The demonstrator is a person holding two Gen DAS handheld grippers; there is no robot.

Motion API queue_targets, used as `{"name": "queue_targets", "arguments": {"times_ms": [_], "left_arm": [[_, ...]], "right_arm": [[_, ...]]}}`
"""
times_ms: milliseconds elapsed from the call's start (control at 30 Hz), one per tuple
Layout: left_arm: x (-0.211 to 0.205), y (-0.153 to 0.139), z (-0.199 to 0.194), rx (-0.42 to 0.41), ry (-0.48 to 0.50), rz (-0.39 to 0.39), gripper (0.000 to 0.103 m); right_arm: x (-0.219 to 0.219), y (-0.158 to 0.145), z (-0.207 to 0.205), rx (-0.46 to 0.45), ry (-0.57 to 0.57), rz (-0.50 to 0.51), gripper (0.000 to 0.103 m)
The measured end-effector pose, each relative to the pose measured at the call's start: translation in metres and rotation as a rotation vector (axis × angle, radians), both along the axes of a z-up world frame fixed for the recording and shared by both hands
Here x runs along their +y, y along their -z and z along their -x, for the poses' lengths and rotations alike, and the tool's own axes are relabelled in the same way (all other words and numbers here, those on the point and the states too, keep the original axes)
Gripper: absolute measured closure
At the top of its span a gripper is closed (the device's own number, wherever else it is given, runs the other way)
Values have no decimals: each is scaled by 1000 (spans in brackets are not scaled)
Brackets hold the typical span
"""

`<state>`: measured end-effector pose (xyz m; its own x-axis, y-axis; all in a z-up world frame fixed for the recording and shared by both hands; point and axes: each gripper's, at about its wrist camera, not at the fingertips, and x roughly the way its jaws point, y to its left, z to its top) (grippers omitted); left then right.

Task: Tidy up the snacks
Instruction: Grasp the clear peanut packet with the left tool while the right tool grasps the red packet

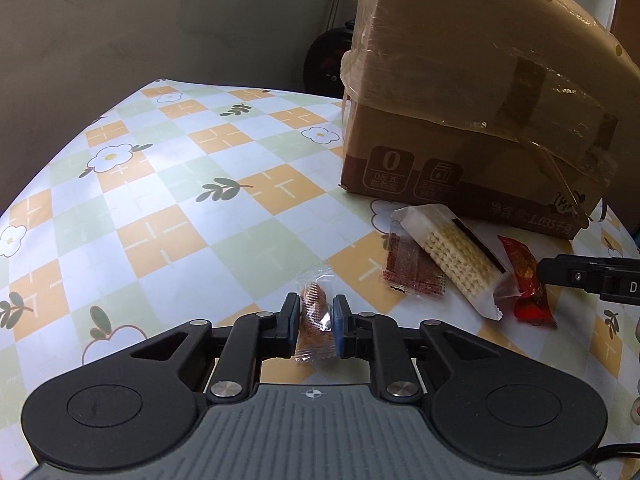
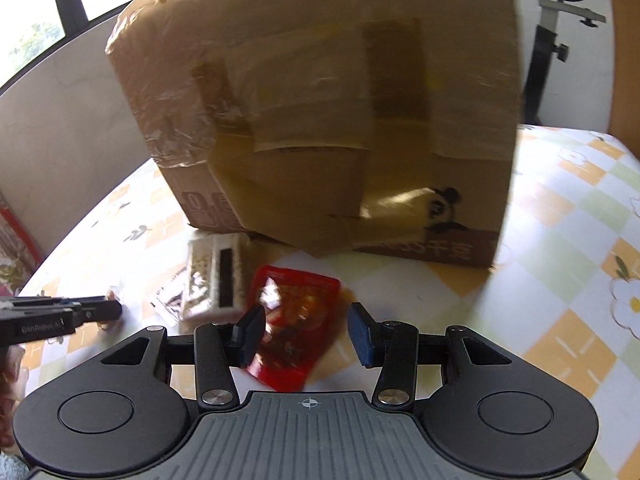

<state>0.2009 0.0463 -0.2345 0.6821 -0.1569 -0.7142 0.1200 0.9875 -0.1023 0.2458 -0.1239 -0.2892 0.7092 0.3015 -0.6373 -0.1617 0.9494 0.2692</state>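
My left gripper (image 1: 316,320) is shut on a small clear-wrapped brown snack (image 1: 316,320), low over the checked tablecloth (image 1: 180,208). To its right lie a red mesh-print packet (image 1: 414,270), a white cracker pack (image 1: 456,256) and a red snack packet (image 1: 528,284). My right gripper (image 2: 306,332) is open around the red snack packet (image 2: 292,320), its fingers on either side and apart from it. The cracker pack (image 2: 216,280) lies left of it. The left gripper (image 2: 60,314) shows at the left edge of the right wrist view. The right gripper (image 1: 592,276) shows at the right edge of the left wrist view.
A large taped cardboard box (image 1: 472,92) stands on the table just behind the snacks; it also fills the right wrist view (image 2: 320,120). A wall lies behind the table. A black stand (image 2: 548,40) rises at the back right.
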Motion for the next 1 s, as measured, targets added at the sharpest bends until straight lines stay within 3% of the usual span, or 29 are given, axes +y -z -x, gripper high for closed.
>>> {"name": "queue_targets", "arguments": {"times_ms": [267, 400, 533, 1000], "left_arm": [[2, 3, 0, -2, -7, 22, 84], [1, 4, 1, -6, -13, 21, 84], [1, 3, 2, -6, -17, 22, 84], [1, 3, 4, -17, -16, 3, 83]], "right_arm": [[18, 9, -17, 21, -15, 59, 42], [17, 13, -10, 13, -16, 98, 43], [15, 15, 0, -13, -27, 165, 53], [5, 18, 16, -94, -21, 247, 53]]}}
